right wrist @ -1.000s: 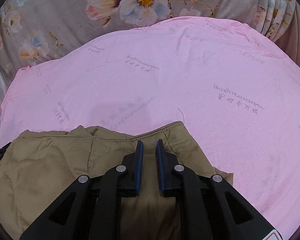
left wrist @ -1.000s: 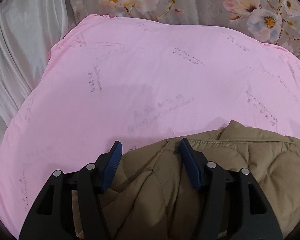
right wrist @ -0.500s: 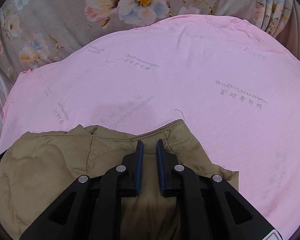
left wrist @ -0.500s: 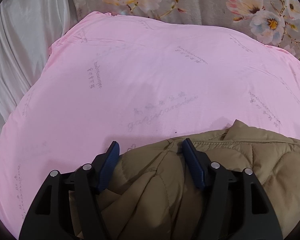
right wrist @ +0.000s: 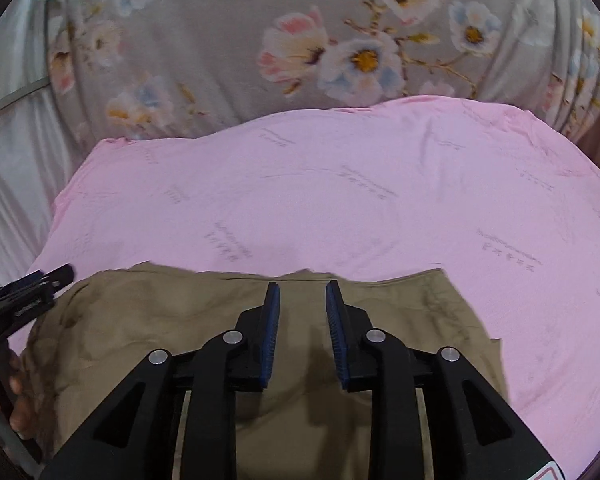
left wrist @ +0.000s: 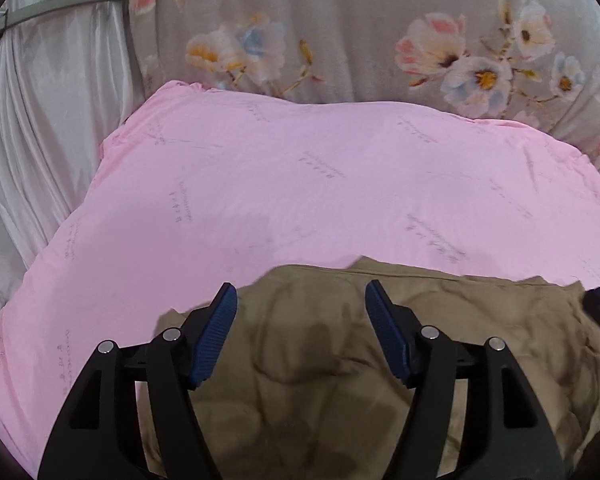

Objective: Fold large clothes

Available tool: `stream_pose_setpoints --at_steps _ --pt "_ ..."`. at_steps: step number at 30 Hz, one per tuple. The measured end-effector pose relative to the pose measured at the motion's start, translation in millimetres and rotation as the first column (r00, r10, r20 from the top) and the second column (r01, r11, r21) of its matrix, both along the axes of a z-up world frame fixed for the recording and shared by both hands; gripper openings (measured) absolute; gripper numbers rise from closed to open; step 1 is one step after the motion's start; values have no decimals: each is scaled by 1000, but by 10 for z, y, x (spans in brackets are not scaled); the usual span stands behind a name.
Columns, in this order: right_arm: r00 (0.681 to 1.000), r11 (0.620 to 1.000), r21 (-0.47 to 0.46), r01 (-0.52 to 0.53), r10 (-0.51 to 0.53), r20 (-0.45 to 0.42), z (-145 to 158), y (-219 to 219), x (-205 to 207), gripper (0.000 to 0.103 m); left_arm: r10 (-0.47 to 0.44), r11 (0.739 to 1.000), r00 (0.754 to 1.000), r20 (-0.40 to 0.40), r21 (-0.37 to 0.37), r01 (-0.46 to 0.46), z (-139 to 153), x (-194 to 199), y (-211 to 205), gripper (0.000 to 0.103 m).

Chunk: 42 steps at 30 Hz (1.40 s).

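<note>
A tan quilted jacket (left wrist: 328, 344) lies folded on the near part of a pink sheet (left wrist: 300, 184). It also shows in the right wrist view (right wrist: 160, 320), with its far edge straight across the pink sheet (right wrist: 340, 200). My left gripper (left wrist: 300, 300) is open above the jacket, holding nothing. My right gripper (right wrist: 302, 292) is open above the jacket's far edge, with nothing between its pads. The left gripper's tip (right wrist: 56, 276) shows at the jacket's left side in the right wrist view.
A grey floral quilt (left wrist: 360, 40) lies bunched behind the pink sheet and shows in the right wrist view (right wrist: 300, 40). White satin fabric (left wrist: 40, 140) hangs at the left. The person's hand (right wrist: 12, 400) holds the left tool.
My right gripper has opened and let go of the jacket. Both grippers have lifted and tilted up, so more of the quilt shows. The jacket now lies flatter with a straighter far edge.
</note>
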State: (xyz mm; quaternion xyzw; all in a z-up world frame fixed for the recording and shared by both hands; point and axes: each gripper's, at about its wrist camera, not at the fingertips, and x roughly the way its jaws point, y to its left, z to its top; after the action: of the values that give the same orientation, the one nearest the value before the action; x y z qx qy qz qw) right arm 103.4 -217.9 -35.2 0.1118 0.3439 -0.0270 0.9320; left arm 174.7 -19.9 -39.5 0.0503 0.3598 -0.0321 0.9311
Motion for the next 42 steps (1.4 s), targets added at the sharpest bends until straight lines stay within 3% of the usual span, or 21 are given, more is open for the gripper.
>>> stream_pose_setpoints --at_steps 4,11,15,18,37,42 --pt "997 998 -8 -69 69 -46 -227 429 -9 25 -41 999 999 -35 34 42 -213 -154 -338 65" --pt "996 997 49 -63 65 -54 -513 336 -37 25 -16 1000 999 -43 11 17 -530 -187 -312 71" --pt "997 998 1 -56 56 -54 -561 409 -34 25 -5 999 1000 -17 44 6 -608 -224 -360 73" --pt "998 998 -31 -47 45 -53 -582 457 -28 25 0 998 1000 -12 58 1 -634 -232 -381 73" --pt "998 999 -29 -39 38 -48 -642 437 -24 25 8 998 1000 -11 60 -7 -675 -194 -370 73" --pt "999 999 8 -34 34 -38 -535 404 -138 25 -13 1000 999 -30 6 13 -597 -240 -291 74"
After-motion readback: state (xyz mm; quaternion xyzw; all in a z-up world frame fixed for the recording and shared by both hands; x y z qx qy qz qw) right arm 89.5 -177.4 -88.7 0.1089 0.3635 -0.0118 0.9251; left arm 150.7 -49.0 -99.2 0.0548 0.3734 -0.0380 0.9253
